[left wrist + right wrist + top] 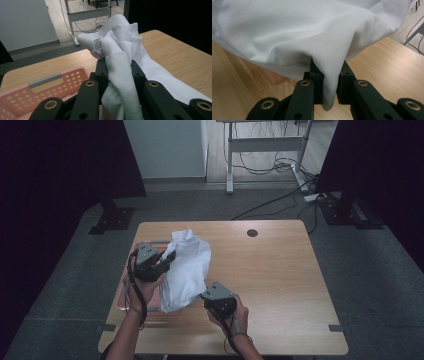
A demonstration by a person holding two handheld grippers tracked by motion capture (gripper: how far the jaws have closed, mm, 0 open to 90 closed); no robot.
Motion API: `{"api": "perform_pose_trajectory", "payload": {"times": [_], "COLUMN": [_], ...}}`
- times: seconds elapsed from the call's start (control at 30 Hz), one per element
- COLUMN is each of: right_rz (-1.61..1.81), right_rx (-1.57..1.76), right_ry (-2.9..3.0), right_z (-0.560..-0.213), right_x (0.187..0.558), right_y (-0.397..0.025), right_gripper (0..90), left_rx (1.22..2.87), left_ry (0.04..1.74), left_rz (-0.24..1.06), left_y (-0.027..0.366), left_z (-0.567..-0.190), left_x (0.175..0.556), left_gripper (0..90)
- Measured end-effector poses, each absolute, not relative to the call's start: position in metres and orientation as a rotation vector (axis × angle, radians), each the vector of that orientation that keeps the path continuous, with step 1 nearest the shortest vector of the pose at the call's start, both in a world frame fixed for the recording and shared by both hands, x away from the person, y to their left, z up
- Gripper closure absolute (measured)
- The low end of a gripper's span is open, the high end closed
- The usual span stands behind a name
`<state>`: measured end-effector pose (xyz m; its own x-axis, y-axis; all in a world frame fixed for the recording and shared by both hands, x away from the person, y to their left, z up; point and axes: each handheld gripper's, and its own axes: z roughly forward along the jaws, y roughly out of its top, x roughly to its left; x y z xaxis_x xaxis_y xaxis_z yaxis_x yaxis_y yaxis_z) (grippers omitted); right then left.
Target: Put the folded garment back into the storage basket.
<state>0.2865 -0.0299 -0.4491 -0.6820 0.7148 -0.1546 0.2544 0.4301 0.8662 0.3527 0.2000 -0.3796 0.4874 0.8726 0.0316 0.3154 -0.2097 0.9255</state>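
White cloth (pixel 186 270) pinched between both grippers' fingers (pixel 101 72) (taut).

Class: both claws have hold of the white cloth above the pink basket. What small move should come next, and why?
Probably draw the two claws apart to spread it. The left claw and right claw each pinch the crumpled white ribbed cloth, which hangs bunched over the pink perforated plastic basket.

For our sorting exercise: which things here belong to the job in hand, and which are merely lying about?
In the job:
white cloth
left gripper, fingers clamping it
right gripper, fingers clamping it
pink basket beneath

Lying about:
cables on the floor
white desk frame
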Motion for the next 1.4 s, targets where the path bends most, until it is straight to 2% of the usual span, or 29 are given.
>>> {"api": "perform_pose_trajectory", "payload": {"times": [1.4], "right_rz": [1.192], "right_rx": [0.772], "right_ry": [2.240], "right_z": [-0.457], "right_x": [0.301], "right_y": [0.034], "right_gripper": [77.9], "left_rx": [1.727], "left_ry": [1.115], "left_rz": [0.740], "left_y": [0.268], "left_z": [-0.397], "left_x": [0.356], "left_gripper": [73.9]}}
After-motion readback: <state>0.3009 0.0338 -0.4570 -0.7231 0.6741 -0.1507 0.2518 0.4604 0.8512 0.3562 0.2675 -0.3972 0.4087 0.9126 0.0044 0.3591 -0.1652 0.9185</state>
